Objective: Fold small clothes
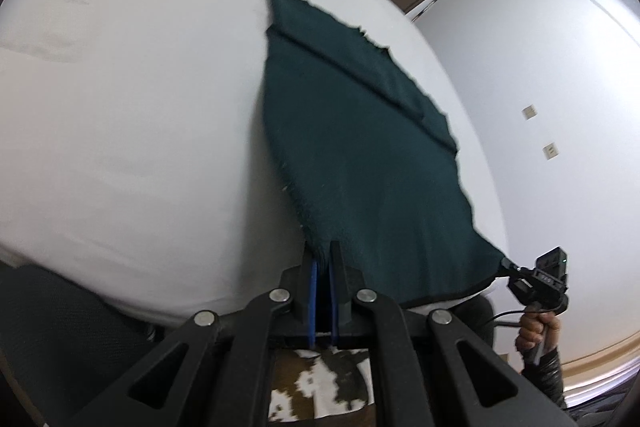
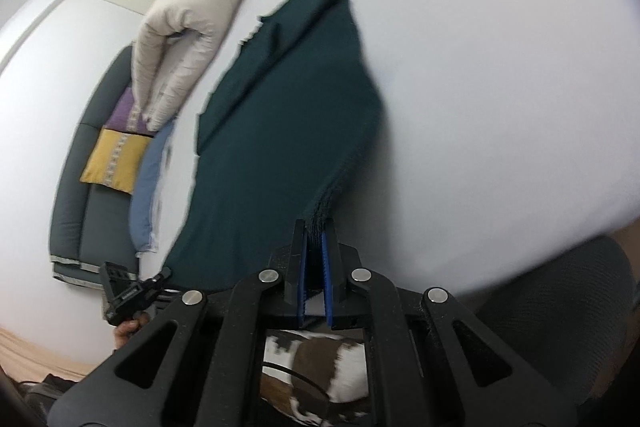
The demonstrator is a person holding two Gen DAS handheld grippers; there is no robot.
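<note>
At bottom centre of each wrist view, the left claw (image 1: 323, 259) and right claw (image 2: 316, 239) are each clamped on a near corner of the dark green cloth (image 1: 360, 155). Its long axis runs away up-frame across the white bed (image 1: 120, 107), far end doubled over.

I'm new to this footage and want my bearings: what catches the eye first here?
The dark green cloth dominates, stretched over the white bed with a folded band across its far end. Each near corner is pinched: the left gripper and the right gripper both have their jaws closed on the fabric. A rolled beige duvet lies at the bed's far end.
</note>
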